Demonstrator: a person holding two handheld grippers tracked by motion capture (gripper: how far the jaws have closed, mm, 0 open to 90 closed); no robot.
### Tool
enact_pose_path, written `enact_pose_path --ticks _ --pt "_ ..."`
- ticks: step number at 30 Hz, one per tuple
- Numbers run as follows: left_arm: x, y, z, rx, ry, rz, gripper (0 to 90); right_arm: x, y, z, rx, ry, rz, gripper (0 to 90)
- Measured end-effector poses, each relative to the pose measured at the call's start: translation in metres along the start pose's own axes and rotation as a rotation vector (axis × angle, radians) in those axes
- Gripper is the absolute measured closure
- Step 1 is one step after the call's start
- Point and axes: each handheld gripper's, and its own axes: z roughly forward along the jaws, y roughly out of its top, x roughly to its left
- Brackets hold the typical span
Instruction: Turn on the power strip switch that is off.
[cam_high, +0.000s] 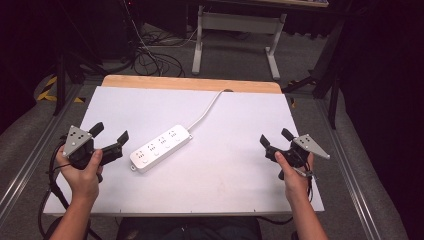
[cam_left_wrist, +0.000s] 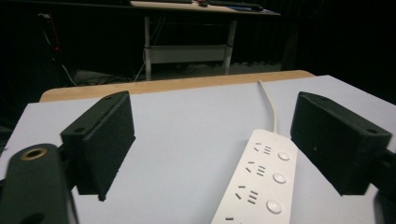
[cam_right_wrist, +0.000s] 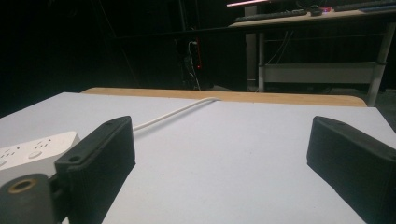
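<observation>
Our left claw (cam_high: 111, 136) is spread, empty, hovering low over the tabletop (cam_high: 225, 170). The strip (cam_high: 161, 148) lies just beside it, toward the right claw, with its cord (cam_high: 207, 111) running away to the far edge. Right claw (cam_high: 274, 138) also spread, empty, well apart from the strip. We judge this the approach step; next the left claw must close in and straddle the strip's near end.

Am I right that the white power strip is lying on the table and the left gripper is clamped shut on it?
Not quite. The white power strip does lie on the table, but the left gripper is open and apart from it. The left gripper view shows its jaws spread wide, holding nothing.
</observation>
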Motion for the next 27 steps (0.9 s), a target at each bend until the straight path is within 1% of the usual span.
enact_pose_path --ticks 1,2,4,9,27 --pt "0.0003 -0.0005 -0.0003 -0.002 0.002 -0.001 3.5 0.0000 0.0000 0.0003 0.002 -0.001 0.001 8.3" --pt "0.0006 -0.0009 -0.0007 -0.007 0.004 -0.003 0.1 0.0001 -0.0001 0.0007 0.001 0.000 0.002 8.3" --pt "0.0012 -0.0010 -0.0016 -0.005 0.008 -0.003 2.8 0.0002 -0.0002 0.0015 0.002 0.003 0.001 8.3" --pt "0.0014 -0.0017 -0.0021 -0.012 0.005 -0.009 1.9 0.0008 0.0000 0.0021 -0.001 0.005 0.001 8.3" --pt "0.0038 -0.0038 -0.0013 -0.006 -0.009 -0.022 2.6 0.0006 0.0000 0.0021 0.001 0.005 0.002 8.3"
